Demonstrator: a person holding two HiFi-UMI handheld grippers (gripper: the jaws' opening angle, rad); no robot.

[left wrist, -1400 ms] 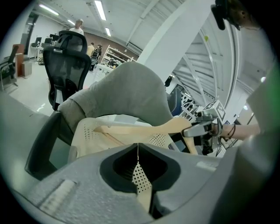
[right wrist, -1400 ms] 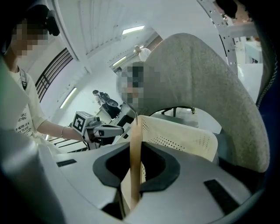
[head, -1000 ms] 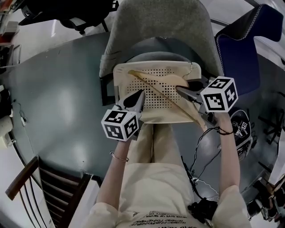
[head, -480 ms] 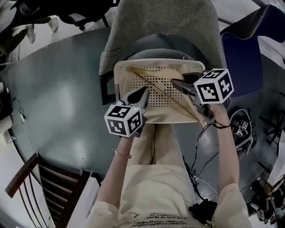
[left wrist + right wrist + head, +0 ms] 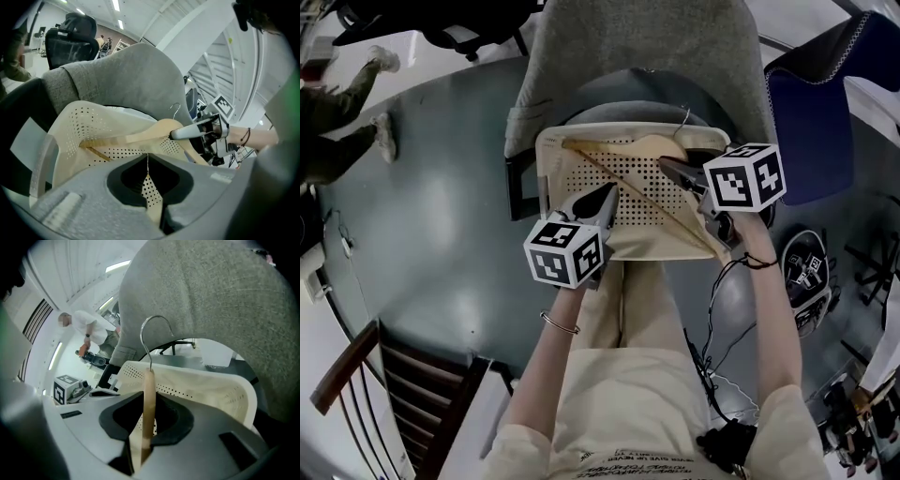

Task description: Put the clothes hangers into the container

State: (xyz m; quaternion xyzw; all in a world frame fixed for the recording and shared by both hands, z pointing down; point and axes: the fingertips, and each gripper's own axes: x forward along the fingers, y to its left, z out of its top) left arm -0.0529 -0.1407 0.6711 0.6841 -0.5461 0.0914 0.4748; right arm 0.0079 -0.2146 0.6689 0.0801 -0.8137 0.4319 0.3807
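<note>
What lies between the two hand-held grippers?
The wooden hanger, its bar slanting over the perforated floor of the container; the head view shows it.

You have the cream perforated plastic basket (image 5: 547,167) resting on the seat of the grey fabric-covered chair (image 5: 637,56) just ahead of your knees, and that chair stands on the smooth grey-blue floor (image 5: 431,216).
</note>
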